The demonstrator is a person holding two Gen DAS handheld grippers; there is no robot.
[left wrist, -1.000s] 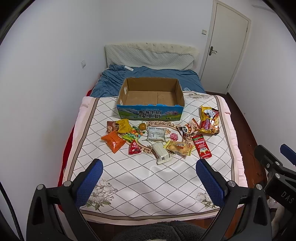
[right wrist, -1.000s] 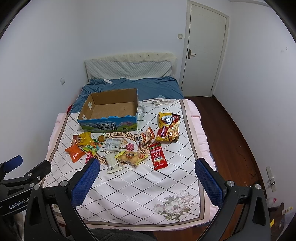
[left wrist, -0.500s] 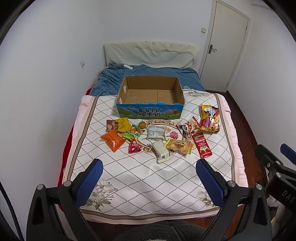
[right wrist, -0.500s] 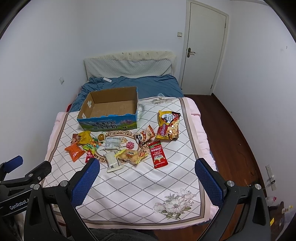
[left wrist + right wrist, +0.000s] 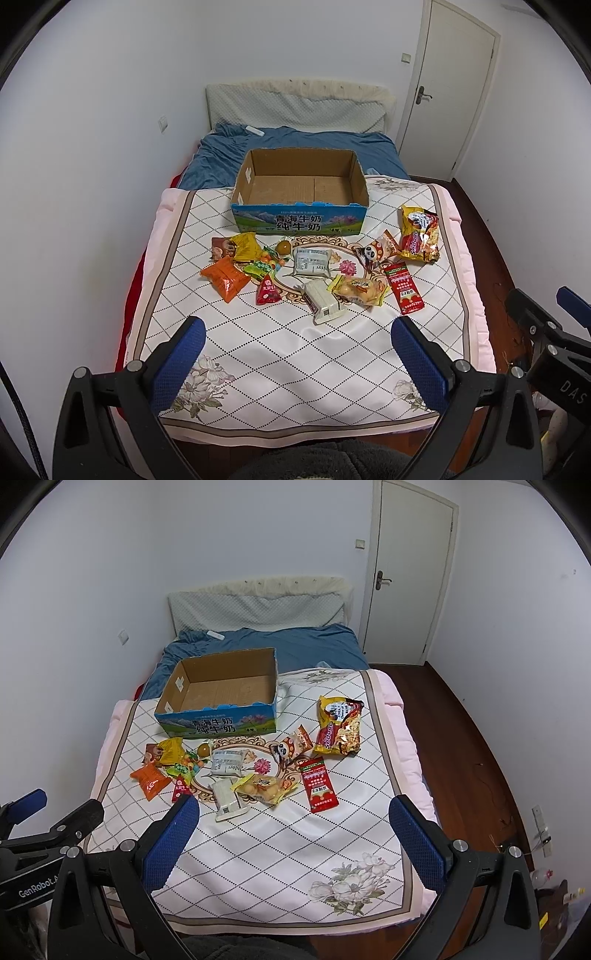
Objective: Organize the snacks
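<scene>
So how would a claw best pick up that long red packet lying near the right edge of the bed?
Across its narrow width, near the middle, coming straight down. The long red packet lies flat on the bedspread with both long edges clear of the neighbouring snacks; the right claw is probably nearer.

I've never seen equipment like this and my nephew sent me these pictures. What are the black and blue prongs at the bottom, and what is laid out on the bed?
They are two hand-held grippers, each carrying a wide-angle camera that looks along its fingers. One picture comes from the left gripper, the other from the right gripper. Both are open and hold nothing. On the bed's quilt lie scattered snack packets, such as an orange packet and a red sachet, in front of an empty cardboard box.
</scene>
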